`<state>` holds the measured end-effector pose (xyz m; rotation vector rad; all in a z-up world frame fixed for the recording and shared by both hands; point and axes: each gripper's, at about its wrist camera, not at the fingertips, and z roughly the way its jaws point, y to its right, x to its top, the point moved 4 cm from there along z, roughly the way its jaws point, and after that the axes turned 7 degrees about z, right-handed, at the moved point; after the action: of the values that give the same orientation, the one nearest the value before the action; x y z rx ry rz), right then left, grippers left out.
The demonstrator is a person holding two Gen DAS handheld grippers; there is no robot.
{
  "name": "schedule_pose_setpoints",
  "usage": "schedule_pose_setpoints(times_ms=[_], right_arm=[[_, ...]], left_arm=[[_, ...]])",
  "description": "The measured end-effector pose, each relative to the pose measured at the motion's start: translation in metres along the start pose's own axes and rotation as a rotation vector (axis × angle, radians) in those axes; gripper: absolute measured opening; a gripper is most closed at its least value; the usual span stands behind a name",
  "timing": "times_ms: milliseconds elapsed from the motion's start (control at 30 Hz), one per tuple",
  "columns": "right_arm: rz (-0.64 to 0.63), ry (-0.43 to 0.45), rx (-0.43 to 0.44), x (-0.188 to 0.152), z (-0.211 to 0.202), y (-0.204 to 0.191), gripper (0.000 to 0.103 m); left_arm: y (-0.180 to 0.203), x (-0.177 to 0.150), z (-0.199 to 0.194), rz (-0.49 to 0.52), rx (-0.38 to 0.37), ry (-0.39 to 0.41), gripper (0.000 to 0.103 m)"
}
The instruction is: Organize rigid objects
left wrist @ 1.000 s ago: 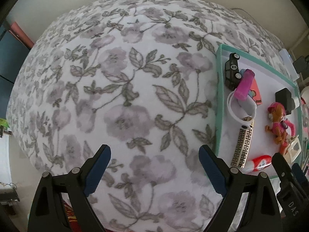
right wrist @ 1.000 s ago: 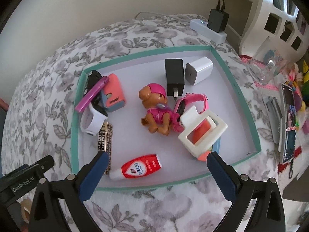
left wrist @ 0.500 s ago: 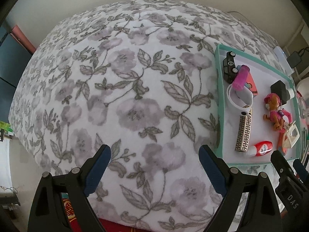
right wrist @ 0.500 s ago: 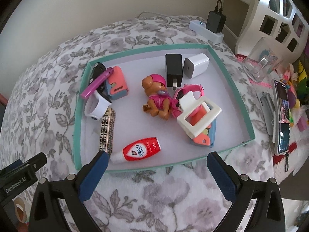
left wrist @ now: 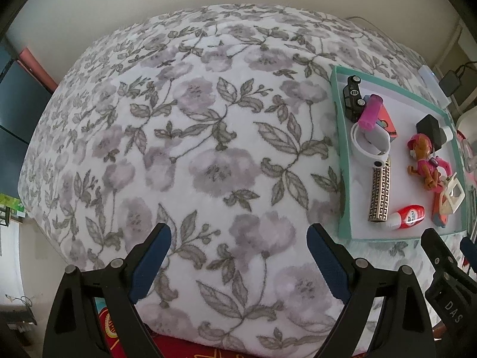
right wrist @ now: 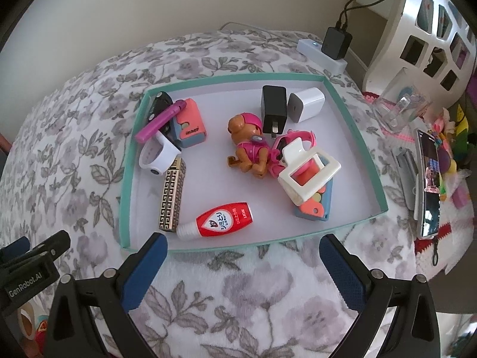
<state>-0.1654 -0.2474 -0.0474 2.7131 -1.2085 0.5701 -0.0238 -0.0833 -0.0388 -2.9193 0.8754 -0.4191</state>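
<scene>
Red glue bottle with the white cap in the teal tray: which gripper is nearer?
Right. The right gripper hangs open just short of the tray's near rim, the red glue bottle straight ahead. The left gripper is open over bare floral blanket, off to the tray's side.

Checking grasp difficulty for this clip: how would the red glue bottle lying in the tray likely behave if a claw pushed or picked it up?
The red glue bottle lies on its side on the smooth floor of the tray, so a push would probably slide or roll it. Its glossy, rounded body looks slippery. It tapers to a white tip, so it may pivot when nudged.

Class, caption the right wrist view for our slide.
Open right gripper hovers before a teal tray of toys and chargers on a floral blanket.
</scene>
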Motion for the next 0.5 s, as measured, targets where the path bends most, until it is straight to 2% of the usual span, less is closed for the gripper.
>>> schedule_pose_setpoints(times_ms=[500], right_arm=[[0.003, 0.013, -0.002, -0.0041, -0.0073, 0.002, 0.103]], left_arm=[[-0.0015, -0.0031, -0.0033, -0.016, -0.008, 0.009, 0.093]])
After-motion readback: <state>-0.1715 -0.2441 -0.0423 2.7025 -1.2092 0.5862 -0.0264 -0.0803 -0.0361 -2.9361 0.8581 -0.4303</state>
